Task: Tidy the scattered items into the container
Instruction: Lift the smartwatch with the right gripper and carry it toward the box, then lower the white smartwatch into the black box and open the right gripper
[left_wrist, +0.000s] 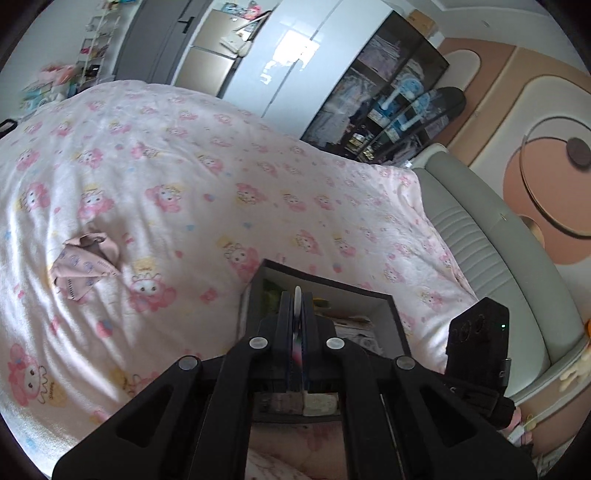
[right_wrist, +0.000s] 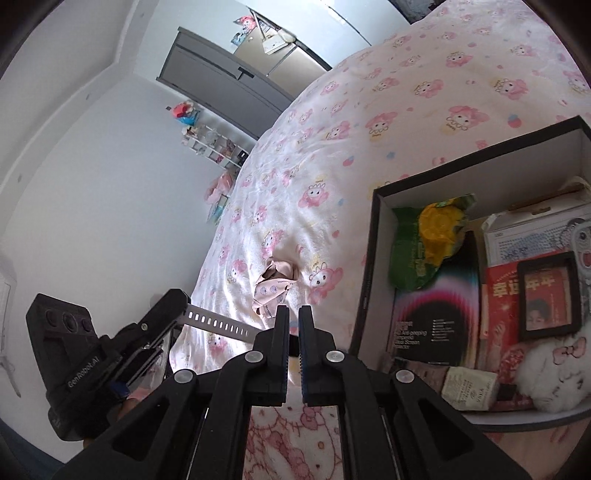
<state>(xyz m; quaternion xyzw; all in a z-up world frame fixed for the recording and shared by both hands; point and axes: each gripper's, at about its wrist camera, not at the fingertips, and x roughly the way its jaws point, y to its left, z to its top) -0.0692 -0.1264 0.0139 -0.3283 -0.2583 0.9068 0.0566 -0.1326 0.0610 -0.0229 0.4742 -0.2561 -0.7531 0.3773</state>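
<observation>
Pink cartoon-printed bedding (left_wrist: 192, 177) covers the whole bed, and I use the black box (right_wrist: 373, 258) lying on it as my landmark. My left gripper (left_wrist: 297, 295) hangs right above the box, its fingers pressed together on a thin flat white item (left_wrist: 297, 297) that stands on edge between the pads, with a pink-tinted end showing lower down by the knuckles. What the item is I cannot tell.

My right gripper (right_wrist: 293, 314) sits just outside the box's near-left corner, over the bedding, and its fingers are close together with a narrow gap and nothing between them. Beyond that gripper, away from the box's left wall, a crumpled pink patterned cloth (right_wrist: 275, 286) lies on the bedding, well apart from the box; from the left wrist it shows far off to the left of the box (left_wrist: 86, 264).

Inside the box, a green and yellow snack packet (right_wrist: 430, 236) rests in the far-left corner. Next to it lies a black screen protector pack (right_wrist: 432, 314) with pink rings. Further right there is a red booklet (right_wrist: 498, 306) with a small black-framed picture (right_wrist: 546, 299) lying on it, a white fluffy item with pink bows (right_wrist: 550, 373) at the near side, and a cream tube (right_wrist: 469, 387) along the near wall.
</observation>
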